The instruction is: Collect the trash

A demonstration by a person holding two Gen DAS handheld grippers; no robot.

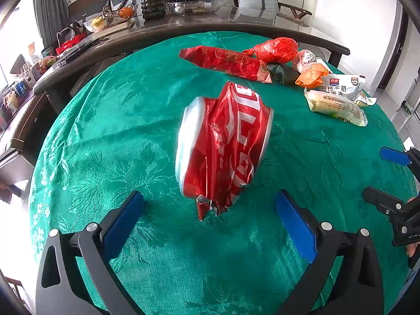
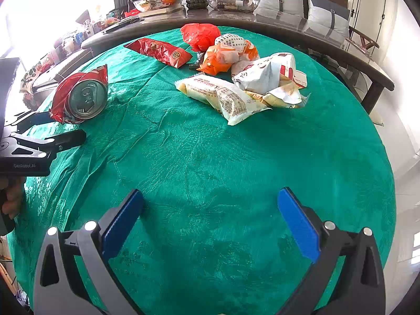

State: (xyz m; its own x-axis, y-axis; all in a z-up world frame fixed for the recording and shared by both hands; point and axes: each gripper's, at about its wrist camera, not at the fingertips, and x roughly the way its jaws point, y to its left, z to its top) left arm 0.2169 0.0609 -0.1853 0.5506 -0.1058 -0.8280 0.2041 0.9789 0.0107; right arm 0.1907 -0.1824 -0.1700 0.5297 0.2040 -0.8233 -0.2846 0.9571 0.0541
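on the green cloth (image 1: 110, 136) in front of the left gripper (image 1: 210, 204) lies a crushed red can (image 1: 223, 147), its silver end turned left in the left wrist view. the gripper's blue pads are spread wide, released, one on each side of the can's near end, neither touching it. from the right wrist view the can (image 2: 81, 97) shows its pull-tab top and sits at the cloth's left edge, just beyond the left gripper's black fingers (image 2: 65, 139). the right gripper (image 2: 210, 202) is also spread wide and grasps nothing, with bare cloth between its pads. farther back a heap of trash lies together: a red packet (image 2: 160, 51), a red bag (image 2: 200, 35), an orange wrapper (image 2: 220, 59), a white bag (image 2: 265, 74) and a pale snack pack (image 2: 223, 97). behind the cloth runs a dark table (image 2: 262, 22) crowded with bowls.
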